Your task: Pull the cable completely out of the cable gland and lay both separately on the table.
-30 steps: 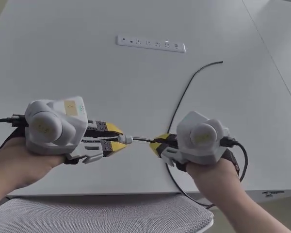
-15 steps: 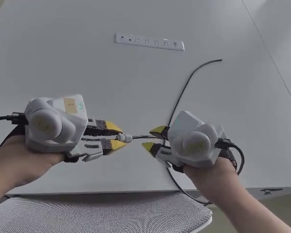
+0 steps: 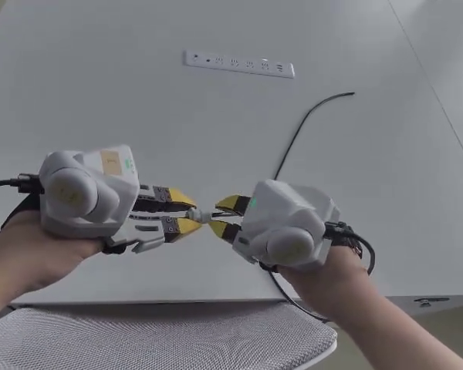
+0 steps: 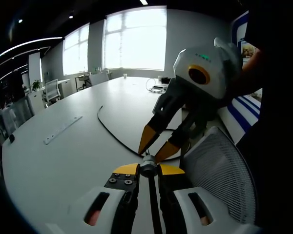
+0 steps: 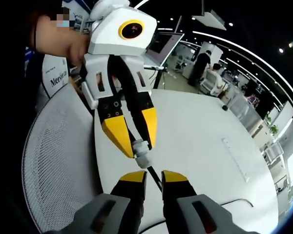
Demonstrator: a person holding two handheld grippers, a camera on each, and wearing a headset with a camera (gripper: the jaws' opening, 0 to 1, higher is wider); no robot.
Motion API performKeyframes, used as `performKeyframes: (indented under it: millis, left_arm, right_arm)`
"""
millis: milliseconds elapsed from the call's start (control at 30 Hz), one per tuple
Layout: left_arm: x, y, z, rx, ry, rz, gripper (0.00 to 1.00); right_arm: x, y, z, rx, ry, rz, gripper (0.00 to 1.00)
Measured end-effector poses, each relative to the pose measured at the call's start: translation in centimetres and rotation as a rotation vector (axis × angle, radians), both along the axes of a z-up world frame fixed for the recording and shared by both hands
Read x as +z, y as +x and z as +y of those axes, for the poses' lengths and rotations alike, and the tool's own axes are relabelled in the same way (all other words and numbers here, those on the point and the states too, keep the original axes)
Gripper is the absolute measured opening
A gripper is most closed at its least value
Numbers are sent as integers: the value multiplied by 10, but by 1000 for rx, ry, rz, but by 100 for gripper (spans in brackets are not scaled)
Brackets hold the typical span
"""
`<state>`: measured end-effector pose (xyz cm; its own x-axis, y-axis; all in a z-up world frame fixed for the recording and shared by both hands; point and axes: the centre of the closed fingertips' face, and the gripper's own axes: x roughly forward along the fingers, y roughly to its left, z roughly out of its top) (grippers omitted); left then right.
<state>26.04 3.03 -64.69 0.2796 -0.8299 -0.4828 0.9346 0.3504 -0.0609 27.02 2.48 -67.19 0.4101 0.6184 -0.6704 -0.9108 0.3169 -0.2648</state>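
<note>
Head view: two tongs (image 3: 189, 213) (image 3: 217, 216); one cable (image 3: 293, 146)

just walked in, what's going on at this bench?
A person is working two handheld grippers over a white table. The left gripper is shut on the cable gland, and the black cable runs through it. The right gripper has its jaws open around the cable beside the gland. The cable is not out yet.

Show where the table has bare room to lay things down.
Crowded: the near edge, where left gripper and right gripper meet at the cable gland. Bare: the table between them and the power strip, left of the cable; also right of the cable.
</note>
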Motion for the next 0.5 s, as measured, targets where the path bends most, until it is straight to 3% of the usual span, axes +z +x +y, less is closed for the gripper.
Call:
performKeyframes:
  millis: [167, 500]
  left_arm:
    - [0, -2, 0, -7, -3, -7, 15]
    - [2, -3, -3, -21, -4, -26, 15]
  right_arm:
    - [0, -2, 1, 24, -6, -21, 3]
    - [-1, -4, -2, -1, 16, 11, 0]
